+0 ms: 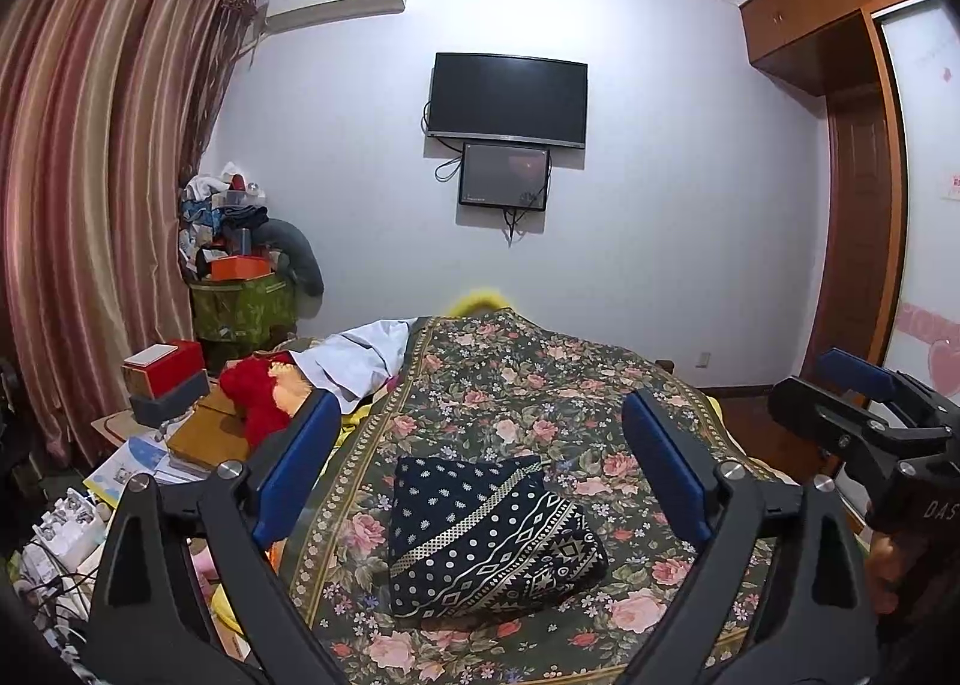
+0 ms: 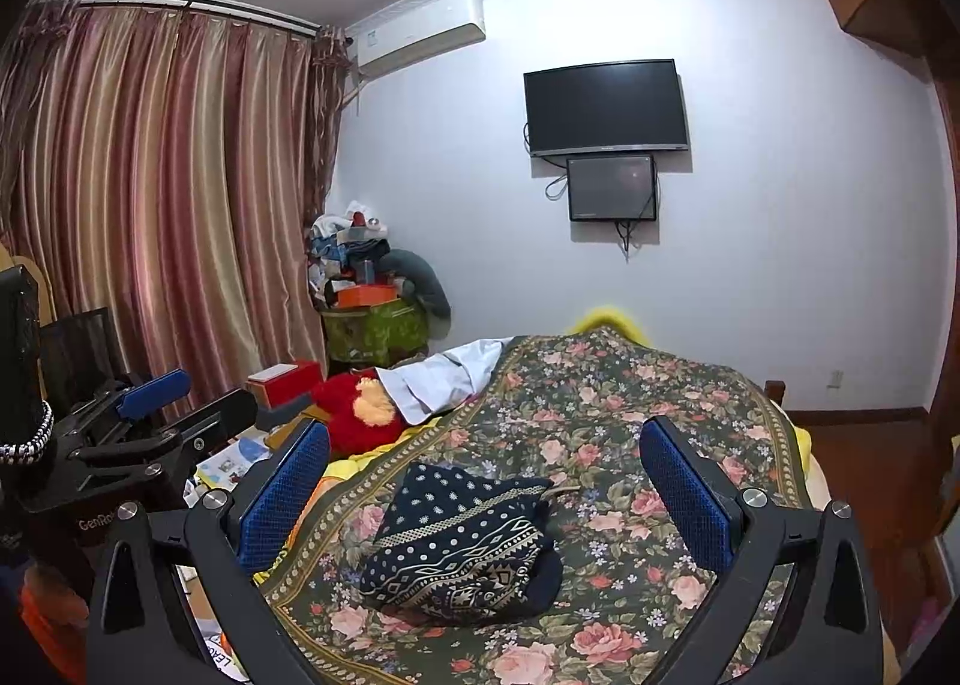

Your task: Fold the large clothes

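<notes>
Folded navy patterned garment (image 1: pixel 489 535) lies on the floral bedspread (image 1: pixel 540 385) of the bed, near its close end, a compact bundle with dotted and diamond bands on show. In the right wrist view the same garment (image 2: pixel 462 541) sits centred between the fingers.

Left tool (image 1: pixel 477 475) hangs above the bed, blue pads spread wide, nothing between them, clear of the garment. Right tool (image 2: pixel 480 496) likewise wide apart and empty, held above the bundle. Each tool shows at the edge of the other's view.

Beyond the garment: a white cloth (image 1: pixel 366 352) and a red plush toy (image 1: pixel 258 394) at the bed's left side. Television (image 1: pixel 509 99) on the far wall, smaller screen (image 1: pixel 504 176) just below it. Striped curtains (image 1: pixel 90 175) to the left.
</notes>
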A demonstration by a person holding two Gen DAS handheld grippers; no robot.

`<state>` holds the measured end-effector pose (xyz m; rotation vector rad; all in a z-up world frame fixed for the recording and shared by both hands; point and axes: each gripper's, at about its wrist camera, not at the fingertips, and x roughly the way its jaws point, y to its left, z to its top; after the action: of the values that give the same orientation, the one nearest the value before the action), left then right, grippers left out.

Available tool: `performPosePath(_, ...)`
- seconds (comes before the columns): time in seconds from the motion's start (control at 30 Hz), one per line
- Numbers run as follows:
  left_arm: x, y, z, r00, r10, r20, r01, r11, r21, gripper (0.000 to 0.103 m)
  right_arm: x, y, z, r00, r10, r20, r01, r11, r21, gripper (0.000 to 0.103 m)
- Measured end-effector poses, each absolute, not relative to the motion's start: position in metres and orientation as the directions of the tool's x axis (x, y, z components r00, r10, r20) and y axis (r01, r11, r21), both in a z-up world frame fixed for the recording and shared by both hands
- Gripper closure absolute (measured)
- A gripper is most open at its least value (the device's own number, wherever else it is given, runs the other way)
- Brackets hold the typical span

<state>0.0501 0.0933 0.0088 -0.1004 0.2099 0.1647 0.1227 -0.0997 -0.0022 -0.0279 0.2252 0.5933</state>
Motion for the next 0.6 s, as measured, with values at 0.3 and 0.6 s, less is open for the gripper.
performPosePath(0.3,0.052,0.089,0.007,0.965,0.147,-0.217,-0.17,0.982,-0.088,0.006,0.122,-0.1,-0.002,0.808,0.548,-0.218,-0.553,0.832,0.041,0.0)
performPosePath(0.6,0.051,0.081,0.005,0.967,0.145,-0.211,-0.167,0.982,-0.09,0.006,0.123,-0.101,-0.001,0.81,0.546,-0.216,-0.55,0.834,0.043,0.0)
